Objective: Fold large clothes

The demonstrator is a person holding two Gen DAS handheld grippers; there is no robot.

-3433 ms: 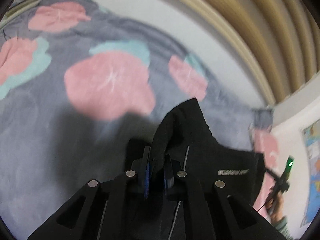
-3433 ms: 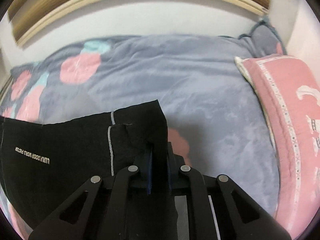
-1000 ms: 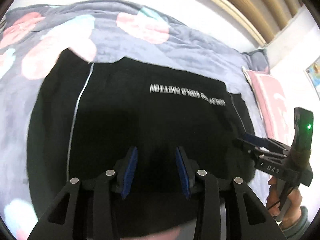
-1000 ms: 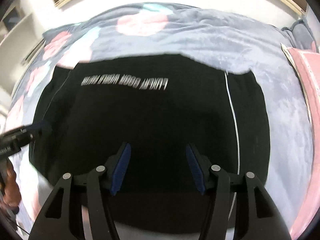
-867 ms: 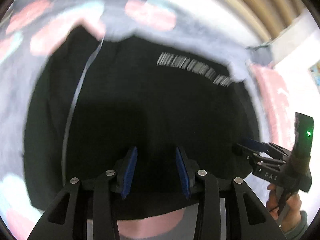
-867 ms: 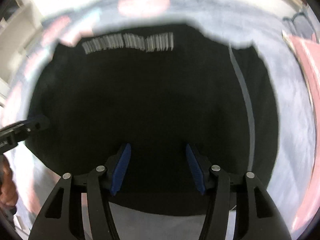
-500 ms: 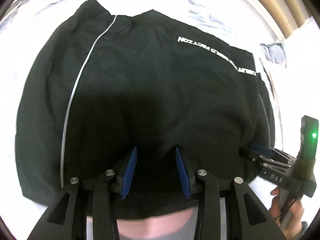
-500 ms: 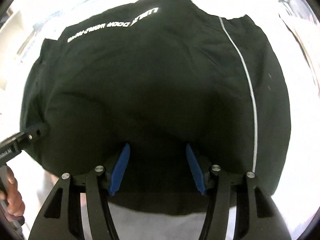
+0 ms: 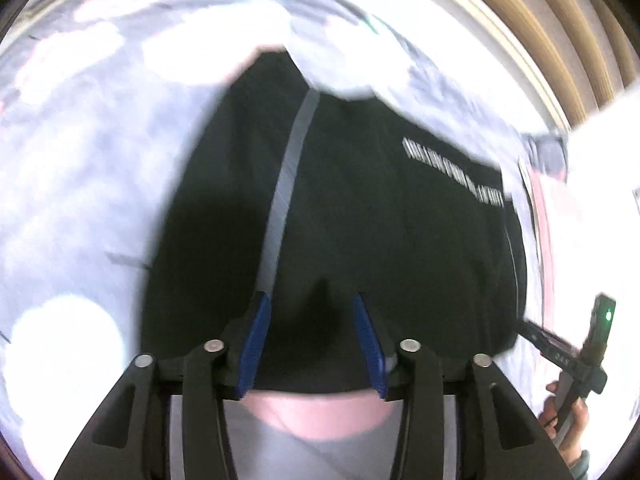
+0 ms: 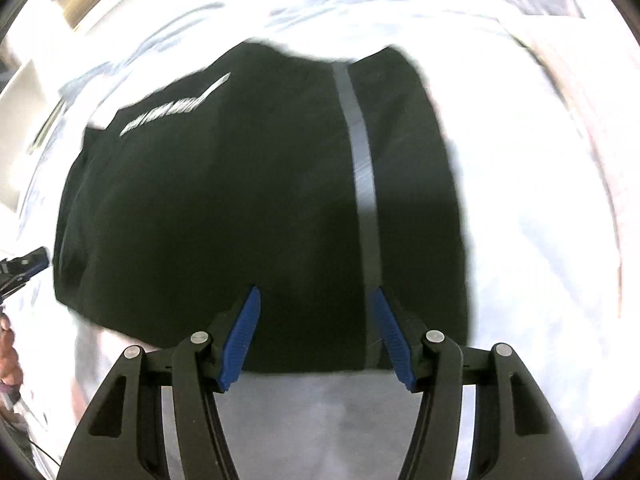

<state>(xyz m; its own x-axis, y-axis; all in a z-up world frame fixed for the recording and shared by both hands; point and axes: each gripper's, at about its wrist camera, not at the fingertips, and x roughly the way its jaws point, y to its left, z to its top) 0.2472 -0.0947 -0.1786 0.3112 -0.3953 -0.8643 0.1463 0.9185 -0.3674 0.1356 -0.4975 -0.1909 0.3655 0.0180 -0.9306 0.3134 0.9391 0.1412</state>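
Both hand-held grippers — left (image 9: 310,346), right (image 10: 316,336) — agape over black garment (image 10: 240,200).

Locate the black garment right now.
The black garment lies spread on the grey floral blanket, centred in both wrist views, just ahead of each open tool.

- The garment (image 9: 380,216) lay spread on the blanket (image 9: 80,184), which reached out past it on the left, right and far sides.
- The left gripper (image 9: 312,344) stood over the garment's near edge, toward its left side.
- The right gripper (image 10: 316,336) stood over the same edge, further right.
- A pillow (image 9: 548,216) lay right of the garment.
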